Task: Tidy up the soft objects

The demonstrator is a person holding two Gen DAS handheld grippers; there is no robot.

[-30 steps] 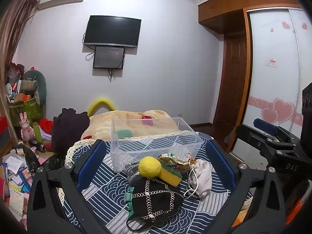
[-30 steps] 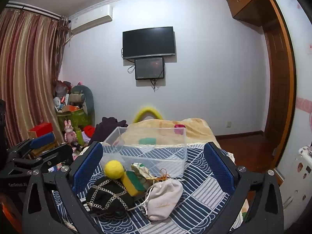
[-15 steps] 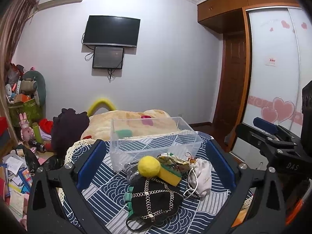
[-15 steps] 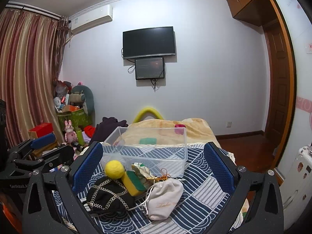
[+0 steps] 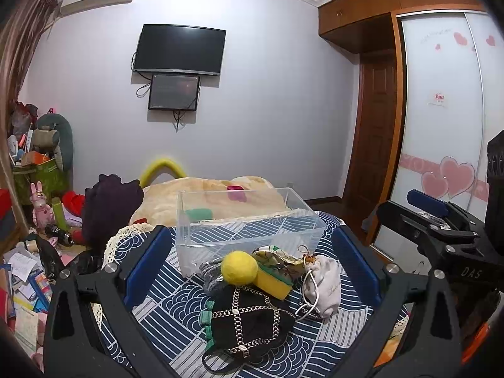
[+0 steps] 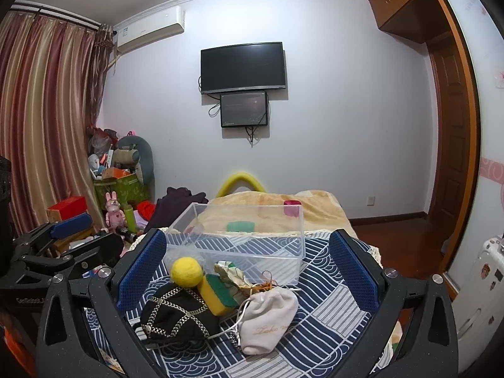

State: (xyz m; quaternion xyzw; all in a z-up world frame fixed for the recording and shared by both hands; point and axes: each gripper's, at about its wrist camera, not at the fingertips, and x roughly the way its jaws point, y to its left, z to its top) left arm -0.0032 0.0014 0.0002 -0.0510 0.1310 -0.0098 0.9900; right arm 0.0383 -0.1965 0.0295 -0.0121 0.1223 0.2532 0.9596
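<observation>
A clear plastic bin (image 5: 249,217) (image 6: 242,239) stands on a blue wave-patterned cloth (image 5: 176,302) (image 6: 321,324). In front of it lies a pile: a yellow felt ball (image 5: 239,267) (image 6: 186,271), a yellow-green sponge (image 5: 273,280) (image 6: 219,294), a black pouch with chain pattern (image 5: 249,324) (image 6: 174,313), a white drawstring bag (image 5: 326,280) (image 6: 271,321), a patterned cloth (image 5: 277,256) (image 6: 231,272) and a grey knit piece (image 5: 211,275). My left gripper (image 5: 252,274) is open around the pile, above it. My right gripper (image 6: 249,278) is open likewise. Each gripper shows at the edge of the other's view.
Behind the bin lies a beige blanket (image 5: 220,195) with a red object (image 5: 235,188) and a yellow arch (image 5: 162,165). Floor clutter and toys (image 5: 41,201) sit at left. A wardrobe (image 5: 441,126) and wooden door (image 5: 375,145) stand at right.
</observation>
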